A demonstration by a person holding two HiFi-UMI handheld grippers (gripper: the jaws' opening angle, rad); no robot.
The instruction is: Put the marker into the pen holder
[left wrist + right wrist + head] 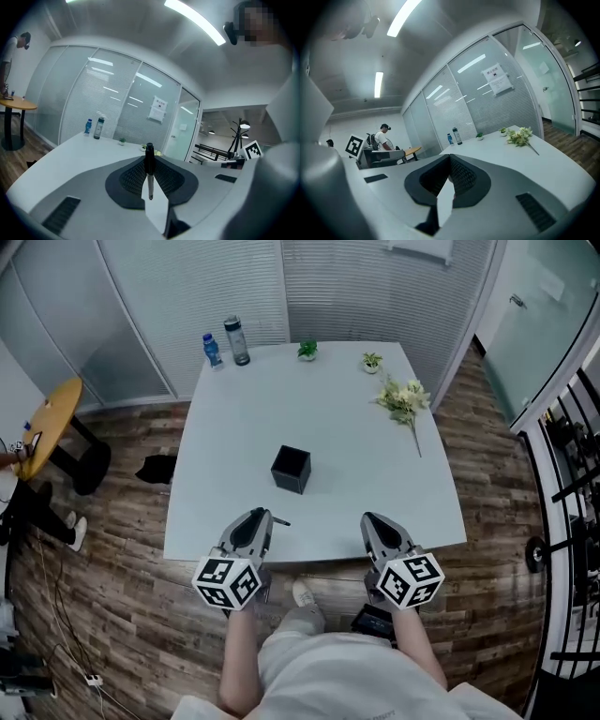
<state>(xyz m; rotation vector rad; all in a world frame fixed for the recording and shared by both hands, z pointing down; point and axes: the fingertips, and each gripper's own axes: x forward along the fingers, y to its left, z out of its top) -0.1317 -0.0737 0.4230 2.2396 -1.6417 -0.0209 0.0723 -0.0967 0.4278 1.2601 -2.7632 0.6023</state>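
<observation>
Just short of the pen holder [291, 469], we pinch the marker [149, 165] in our left gripper [258, 517] while our right gripper [371, 519] sits closed and empty, so the carry seems in hand and next we should bring it above the holder's open top.

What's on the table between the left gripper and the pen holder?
Nothing: in the head view only bare table separates the left gripper, shut on the marker, from the pen holder.
</observation>
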